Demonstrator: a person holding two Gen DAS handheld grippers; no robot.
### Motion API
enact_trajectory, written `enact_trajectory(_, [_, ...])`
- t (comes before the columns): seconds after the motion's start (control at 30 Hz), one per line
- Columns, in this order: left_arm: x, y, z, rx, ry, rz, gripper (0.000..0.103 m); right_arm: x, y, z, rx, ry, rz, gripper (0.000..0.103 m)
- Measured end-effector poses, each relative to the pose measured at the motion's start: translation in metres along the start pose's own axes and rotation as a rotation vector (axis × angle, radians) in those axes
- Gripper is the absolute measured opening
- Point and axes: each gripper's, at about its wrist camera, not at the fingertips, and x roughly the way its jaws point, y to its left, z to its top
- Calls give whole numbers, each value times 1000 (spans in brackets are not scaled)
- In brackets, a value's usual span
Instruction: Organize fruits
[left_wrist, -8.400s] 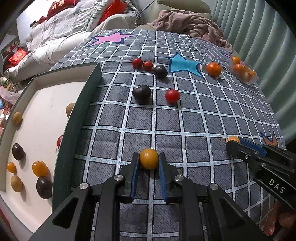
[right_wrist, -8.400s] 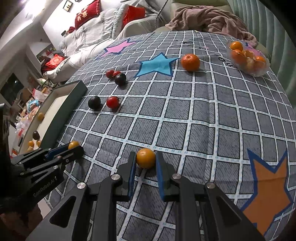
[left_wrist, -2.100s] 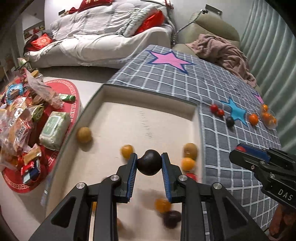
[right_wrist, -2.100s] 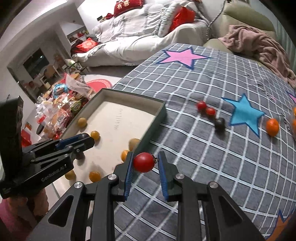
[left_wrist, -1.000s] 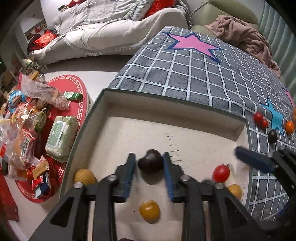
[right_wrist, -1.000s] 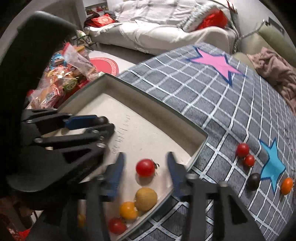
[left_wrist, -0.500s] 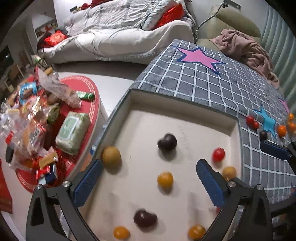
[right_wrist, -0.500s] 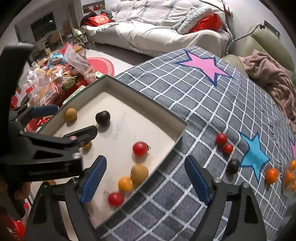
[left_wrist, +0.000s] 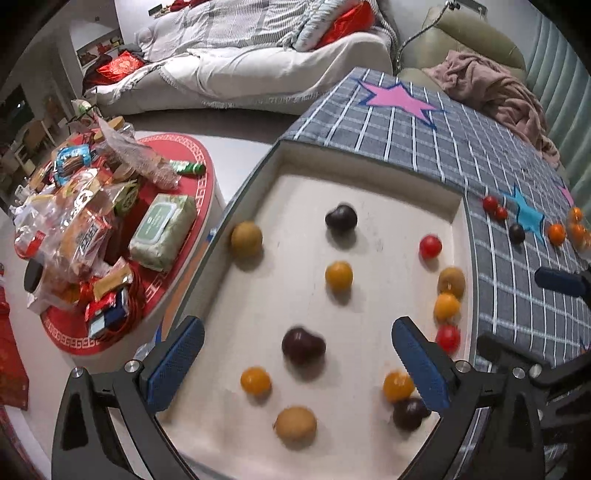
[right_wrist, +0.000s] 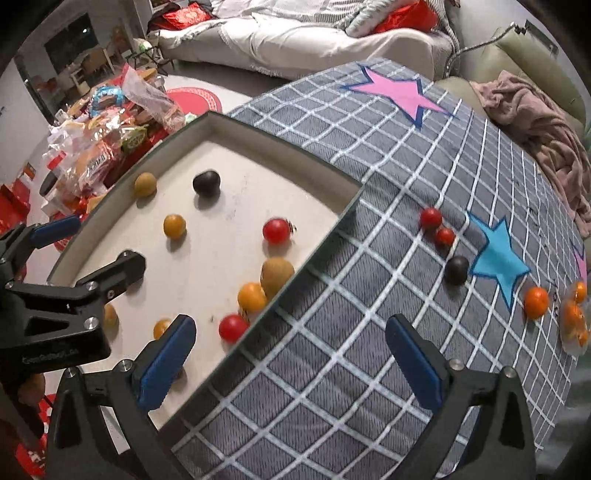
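Observation:
A shallow tray with a pale floor holds several small fruits. Among them are a dark plum and a red tomato, both lying free. My left gripper is wide open and empty above the tray. My right gripper is wide open and empty over the tray's right edge. On the checked cloth lie two red tomatoes, a dark plum and an orange.
A clear bag of oranges lies at the cloth's right edge. A red round table piled with snack packets stands left of the tray. A white sofa and a pink blanket are at the back.
Both grippers opened, releasing the dark plum and the red tomato into the tray, then drew back and up. The view now takes in more of the tray.

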Motion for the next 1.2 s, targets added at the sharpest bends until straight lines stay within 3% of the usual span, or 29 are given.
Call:
enact_trajectory(0.3, [-8, -3, -26, 19, 59, -3, 102, -14, -2, -9, 39, 2, 25, 103])
enact_trajectory(1.2, [-34, -22, -62, 98, 70, -11, 102, -36, 28, -26, -9, -12, 26, 103])
